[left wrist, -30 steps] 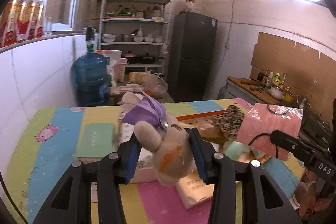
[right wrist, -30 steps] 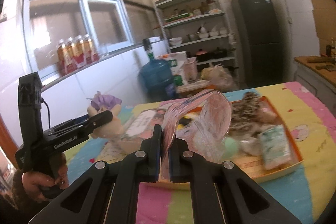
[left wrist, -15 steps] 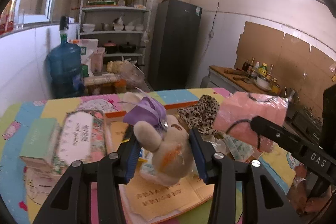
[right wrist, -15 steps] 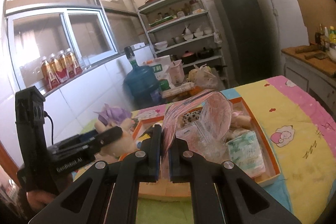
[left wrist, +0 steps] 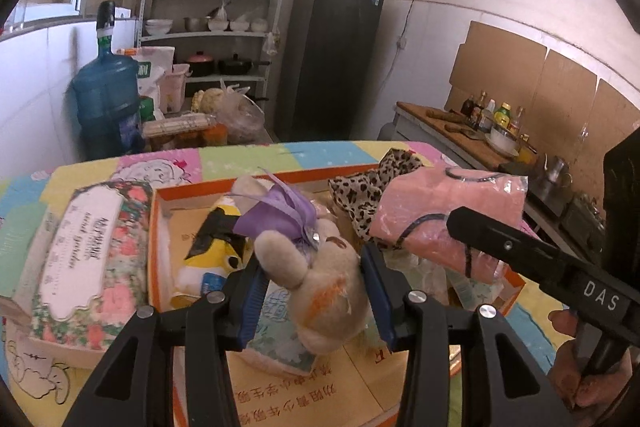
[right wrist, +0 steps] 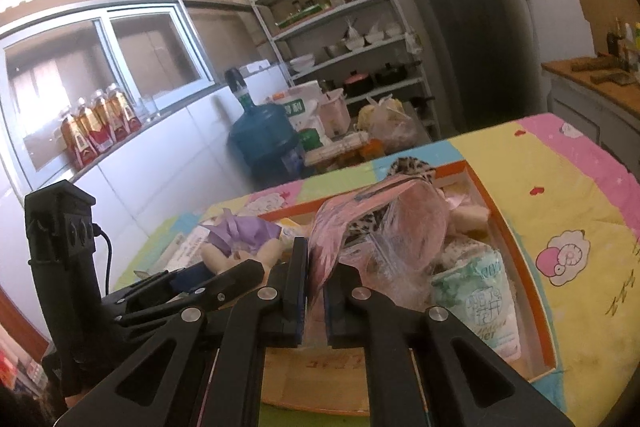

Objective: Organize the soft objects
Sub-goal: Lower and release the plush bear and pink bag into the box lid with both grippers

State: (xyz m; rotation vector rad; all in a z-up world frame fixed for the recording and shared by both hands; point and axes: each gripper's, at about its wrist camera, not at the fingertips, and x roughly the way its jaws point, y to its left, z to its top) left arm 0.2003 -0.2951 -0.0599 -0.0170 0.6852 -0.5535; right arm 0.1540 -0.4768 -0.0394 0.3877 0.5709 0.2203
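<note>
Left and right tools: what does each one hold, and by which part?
Left tool holds the plush toy by its body; right tool pinches the pink bag by its edge.

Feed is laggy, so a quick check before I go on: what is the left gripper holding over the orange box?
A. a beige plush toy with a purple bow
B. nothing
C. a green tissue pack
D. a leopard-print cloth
A: the left gripper is closed on the beige plush toy, whose purple bow sits above its fingers, over the orange box.
</note>
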